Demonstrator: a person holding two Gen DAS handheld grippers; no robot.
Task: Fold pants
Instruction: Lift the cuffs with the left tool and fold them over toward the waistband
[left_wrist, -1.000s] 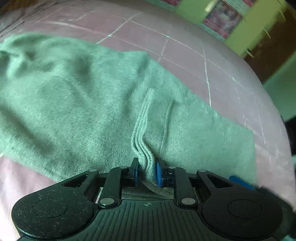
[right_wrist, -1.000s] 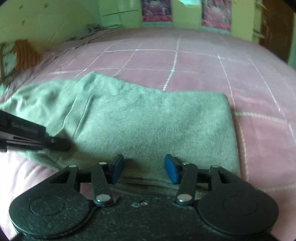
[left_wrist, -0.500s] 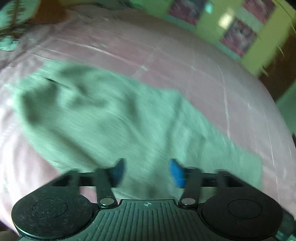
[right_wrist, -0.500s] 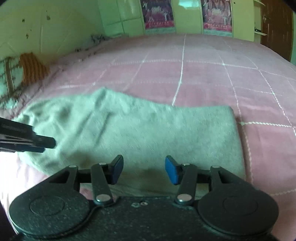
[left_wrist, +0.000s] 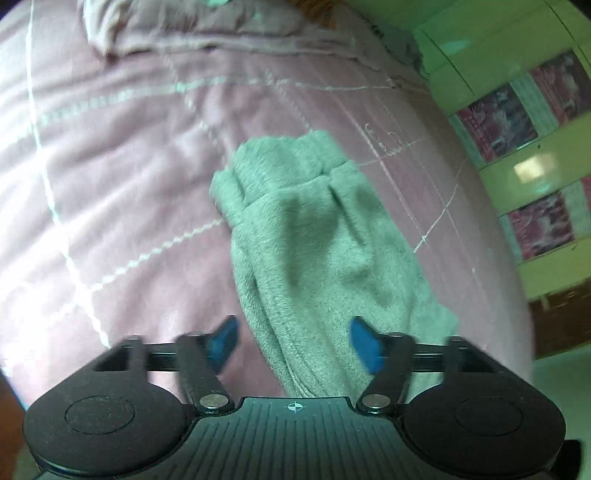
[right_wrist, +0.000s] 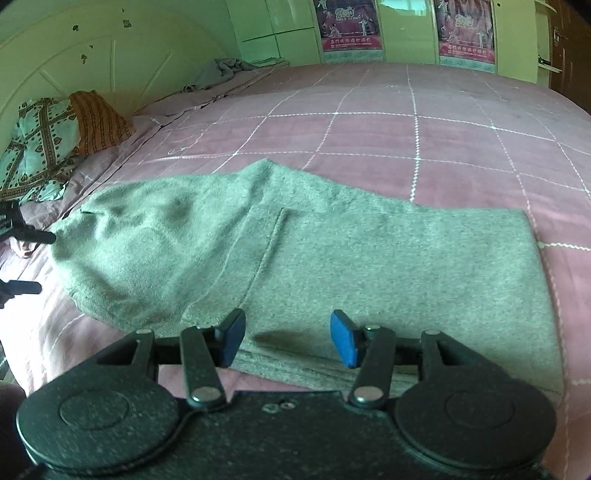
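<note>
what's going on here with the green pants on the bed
A person holding a gripper in each hand is folding green pants on a pink checked bedspread. The left gripper sits at one end of the pants, jaws closing around the fabric but not pressing it. The right gripper hovers open over the near edge, holding nothing.

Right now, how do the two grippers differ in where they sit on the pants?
The left gripper is at the bunched, wrinkled end of the pants, its jaws closing but not yet pressing cloth. The right gripper hangs over the flat, smooth end, jaws open. Both have blue pads and hold nothing.
</note>
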